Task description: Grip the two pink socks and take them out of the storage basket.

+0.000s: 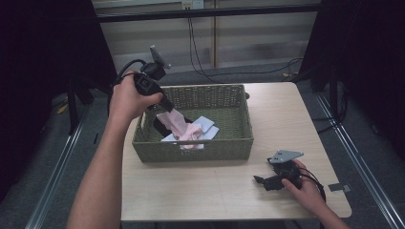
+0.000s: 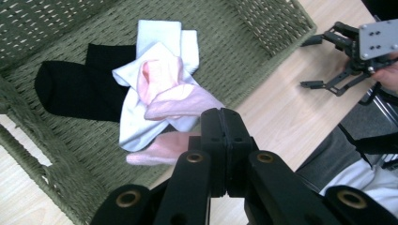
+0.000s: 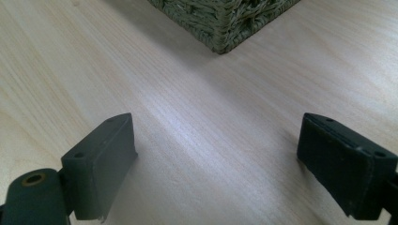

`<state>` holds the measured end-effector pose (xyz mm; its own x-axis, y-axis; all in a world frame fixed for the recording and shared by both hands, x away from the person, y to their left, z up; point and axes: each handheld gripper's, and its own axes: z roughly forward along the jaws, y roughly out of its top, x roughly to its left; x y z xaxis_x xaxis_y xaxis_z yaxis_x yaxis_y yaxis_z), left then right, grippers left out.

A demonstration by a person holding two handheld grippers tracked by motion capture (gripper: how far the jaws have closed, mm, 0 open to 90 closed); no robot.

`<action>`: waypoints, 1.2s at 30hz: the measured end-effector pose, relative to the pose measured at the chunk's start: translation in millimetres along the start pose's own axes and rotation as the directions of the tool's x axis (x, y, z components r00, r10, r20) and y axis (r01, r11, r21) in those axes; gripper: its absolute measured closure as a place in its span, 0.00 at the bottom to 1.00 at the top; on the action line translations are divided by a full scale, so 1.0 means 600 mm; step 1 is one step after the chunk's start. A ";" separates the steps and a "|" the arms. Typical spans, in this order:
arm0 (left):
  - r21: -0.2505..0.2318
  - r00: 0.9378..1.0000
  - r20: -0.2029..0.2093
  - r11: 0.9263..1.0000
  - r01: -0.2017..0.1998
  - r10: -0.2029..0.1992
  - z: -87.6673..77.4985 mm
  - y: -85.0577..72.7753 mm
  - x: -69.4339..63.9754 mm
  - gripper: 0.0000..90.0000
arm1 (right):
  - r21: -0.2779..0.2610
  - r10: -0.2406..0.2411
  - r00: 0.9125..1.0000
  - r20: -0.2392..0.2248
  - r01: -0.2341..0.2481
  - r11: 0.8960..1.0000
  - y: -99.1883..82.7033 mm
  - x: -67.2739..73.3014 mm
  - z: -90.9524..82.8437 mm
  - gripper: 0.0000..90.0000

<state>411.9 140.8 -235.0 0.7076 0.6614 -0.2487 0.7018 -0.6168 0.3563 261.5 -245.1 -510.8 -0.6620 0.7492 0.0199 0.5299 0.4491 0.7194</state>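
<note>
Green woven wicker basket (image 1: 239, 119) on pale wooden worktop (image 1: 200, 186), holding socks.

Inside: flat black sock (image 2: 75, 89) along the bottom, white sock (image 2: 159, 42) partly over it, soft pink sock (image 2: 176, 101) draped on top (one end lifted). Left tool (image 2: 224, 140) above the basket, jaws pressed together on the pink sock's raised end. Right tool (image 3: 216, 159) low over bare worktop beside a basket corner, jaws spread wide, gripping nothing.
</note>
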 end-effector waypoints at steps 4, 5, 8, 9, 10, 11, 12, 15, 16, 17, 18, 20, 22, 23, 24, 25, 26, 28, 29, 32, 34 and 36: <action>0.008 1.000 0.007 1.000 -0.011 0.011 -0.004 -0.008 -0.006 0.99 | 0.000 0.000 1.000 0.000 0.000 1.000 0.000 0.000 0.000 0.13; 0.009 1.000 0.008 1.000 -0.014 0.014 -0.005 -0.009 -0.007 0.99 | 0.000 0.000 1.000 0.000 0.000 1.000 0.000 0.000 0.000 0.13; 0.014 1.000 0.012 1.000 -0.023 0.023 -0.008 -0.015 -0.011 0.99 | 0.000 -0.001 1.000 0.000 0.001 1.000 0.000 0.000 0.000 0.13; 0.008 1.000 0.008 1.000 -0.023 0.023 -0.007 -0.017 -0.012 0.99 | 0.000 -0.001 1.000 0.000 0.001 1.000 0.000 0.000 0.000 0.13; 0.013 1.000 0.013 1.000 -0.027 0.027 -0.008 -0.018 -0.013 0.99 | 0.000 -0.001 1.000 0.000 0.001 1.000 0.000 0.000 0.000 0.13; 0.013 0.999 0.016 0.999 -0.032 0.032 -0.008 -0.020 -0.015 0.99 | 0.000 0.000 1.000 0.000 0.000 1.000 0.000 0.000 0.000 0.13; 0.012 1.000 0.013 1.000 -0.028 0.028 -0.008 -0.022 -0.017 0.99 | 0.000 0.000 1.000 0.000 0.000 1.000 0.000 0.000 0.000 0.13; 0.009 0.999 0.013 0.999 -0.039 0.039 -0.010 -0.026 -0.024 0.99 | 0.000 0.000 1.000 0.000 0.000 1.000 0.000 0.000 0.000 0.13; 0.009 0.999 0.013 0.999 -0.039 0.039 -0.010 -0.026 -0.024 0.99 | 0.000 0.000 1.000 0.000 0.000 1.000 0.000 0.000 0.000 0.13; 0.006 0.999 0.015 0.999 -0.046 0.046 -0.013 -0.028 -0.029 0.99 | 0.000 0.000 1.000 0.000 0.000 1.000 0.000 0.000 0.000 0.13; 0.009 0.998 0.016 0.998 -0.054 0.054 -0.014 -0.030 -0.031 0.99 | 0.000 0.000 1.000 0.000 0.000 1.000 0.000 0.000 0.000 0.13; 0.008 0.998 0.014 0.998 -0.060 0.060 -0.017 -0.034 -0.036 0.99 | 0.000 0.000 1.000 0.000 0.000 1.000 0.000 0.000 0.000 0.13; 0.003 0.998 0.022 0.998 -0.066 0.066 -0.018 -0.037 -0.039 0.99 | 0.000 0.000 1.000 0.000 0.000 1.000 0.000 0.000 0.000 0.13; -0.001 0.997 0.023 0.998 -0.068 0.068 -0.018 -0.039 -0.040 0.99 | 0.000 0.000 1.000 0.000 0.000 1.000 0.000 0.000 0.000 0.13; 0.001 0.997 0.025 0.998 -0.067 0.067 -0.019 -0.041 -0.041 0.99 | -0.002 0.001 1.000 0.000 -0.001 1.000 0.000 0.000 0.000 0.13; 0.001 0.997 0.025 0.998 -0.067 0.067 -0.019 -0.041 -0.041 0.99 | -0.002 0.001 1.000 0.000 -0.001 1.000 0.000 0.000 0.000 0.13; -0.002 0.997 0.025 0.998 -0.070 0.070 -0.019 -0.044 -0.043 0.99 | -0.002 0.001 1.000 0.000 -0.001 1.000 0.000 0.000 0.000 0.13; 0.005 0.997 0.030 0.997 -0.076 0.076 -0.020 -0.047 -0.046 0.99 | -0.002 0.001 1.000 0.000 -0.001 1.000 0.000 0.000 0.000 0.13; 0.005 0.997 0.030 0.997 -0.076 0.076 -0.020 -0.047 -0.046 0.99 | -0.002 0.001 1.000 0.000 -0.001 1.000 0.000 0.000 0.000 0.13; 0.008 0.996 0.032 0.997 -0.081 0.081 -0.020 -0.051 -0.051 0.99 | -0.002 0.001 1.000 0.000 -0.001 1.000 0.000 0.000 0.000 0.13; 0.008 0.996 0.033 0.996 -0.084 0.084 -0.021 -0.053 -0.055 0.99 | -0.002 -0.001 1.000 0.000 0.001 1.000 0.000 0.000 0.000 0.13; 0.011 0.995 0.037 0.996 -0.090 0.090 -0.021 -0.055 -0.059 0.99 | -0.002 -0.001 1.000 0.000 0.001 1.000 0.000 0.000 0.000 0.13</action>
<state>362.8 143.0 -226.6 0.7704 0.5869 -0.2491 0.6358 -0.6786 0.3676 261.6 -245.0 -511.0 -0.6624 0.7489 0.0194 0.5281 0.4485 0.7211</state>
